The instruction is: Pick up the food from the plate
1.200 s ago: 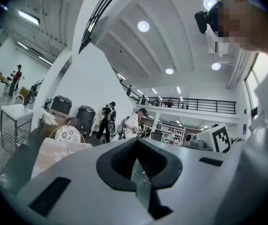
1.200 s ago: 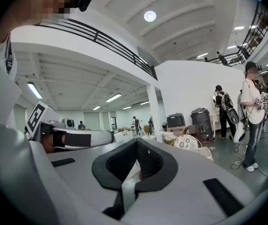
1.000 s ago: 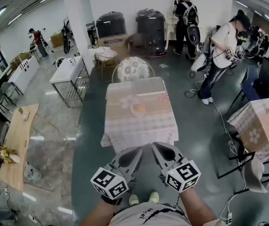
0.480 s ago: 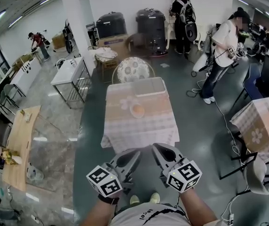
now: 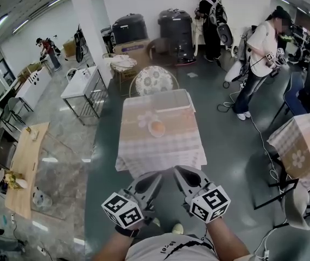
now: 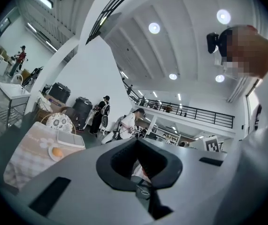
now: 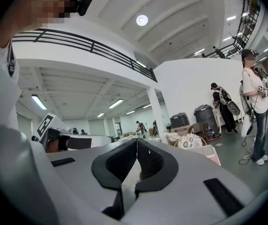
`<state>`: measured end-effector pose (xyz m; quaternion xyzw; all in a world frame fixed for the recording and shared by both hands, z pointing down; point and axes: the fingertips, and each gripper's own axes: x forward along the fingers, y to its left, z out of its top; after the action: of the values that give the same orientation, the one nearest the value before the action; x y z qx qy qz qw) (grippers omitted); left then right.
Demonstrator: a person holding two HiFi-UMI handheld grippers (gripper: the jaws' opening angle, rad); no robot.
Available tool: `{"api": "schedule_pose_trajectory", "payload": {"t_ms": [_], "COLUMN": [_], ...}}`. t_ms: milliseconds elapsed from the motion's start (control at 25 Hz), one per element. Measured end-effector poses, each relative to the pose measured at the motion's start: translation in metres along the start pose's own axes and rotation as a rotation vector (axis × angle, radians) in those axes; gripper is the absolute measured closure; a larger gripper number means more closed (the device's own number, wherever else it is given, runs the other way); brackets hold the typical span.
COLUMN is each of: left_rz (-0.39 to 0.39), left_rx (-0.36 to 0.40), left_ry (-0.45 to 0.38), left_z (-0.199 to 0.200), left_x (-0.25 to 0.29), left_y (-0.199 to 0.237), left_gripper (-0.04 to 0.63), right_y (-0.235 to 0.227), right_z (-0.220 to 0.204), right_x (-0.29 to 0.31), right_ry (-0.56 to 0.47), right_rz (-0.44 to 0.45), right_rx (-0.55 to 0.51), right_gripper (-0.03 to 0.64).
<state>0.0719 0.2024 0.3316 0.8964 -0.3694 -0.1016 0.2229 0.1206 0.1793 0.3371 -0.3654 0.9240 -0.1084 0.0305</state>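
Observation:
A round orange piece of food (image 5: 157, 127) lies on a small white plate (image 5: 150, 128) in the middle of a table with a checked cloth (image 5: 160, 148), some way ahead of me. The left gripper view shows the same food (image 6: 57, 151) on the plate (image 6: 51, 155) at lower left. My left gripper (image 5: 156, 177) and right gripper (image 5: 178, 172) are held side by side before my body, short of the table's near edge. Both are shut with nothing between the jaws, as the left gripper (image 6: 136, 141) and right gripper (image 7: 136, 142) also appear in their own views.
A pale tray (image 5: 171, 100) lies at the table's far end, with a patterned chair (image 5: 153, 80) behind it. Another clothed table (image 5: 301, 143) and a chair stand at right, a wooden bench (image 5: 21, 162) at left. People (image 5: 258, 58) and black bins (image 5: 174, 23) are at the back.
I have taken a small step, with only one shoe now showing below. Both grippers stay shut and side by side. The people at the back have shifted slightly.

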Motion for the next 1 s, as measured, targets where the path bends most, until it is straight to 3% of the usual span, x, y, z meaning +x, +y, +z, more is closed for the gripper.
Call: {"api": "schedule_pose_trajectory", "payload": {"t_ms": [200,600,1000], "left_rz": [0.072,0.098,0.114], "left_rx": [0.011,0.043,0.087], "left_ry": [-0.002,0.003,0.042], "left_z": [0.001,0.009,0.036], "left_x": [0.009,0.033,0.058], "left_y": [0.016,0.061,0.163], "left_gripper": [0.591,0.591,0.591], "right_y": [-0.009,-0.034,-0.06], "right_z": [0.0,-0.011,-0.03], "right_x": [0.005,0.046,0.153], "right_ry": [0.008,0.047,0.108], "right_rz": [0.001,-0.019,-0.03], "right_rx": [-0.007,-0.013,-0.015], "right_gripper": [0.601,0.601,0.601]}}
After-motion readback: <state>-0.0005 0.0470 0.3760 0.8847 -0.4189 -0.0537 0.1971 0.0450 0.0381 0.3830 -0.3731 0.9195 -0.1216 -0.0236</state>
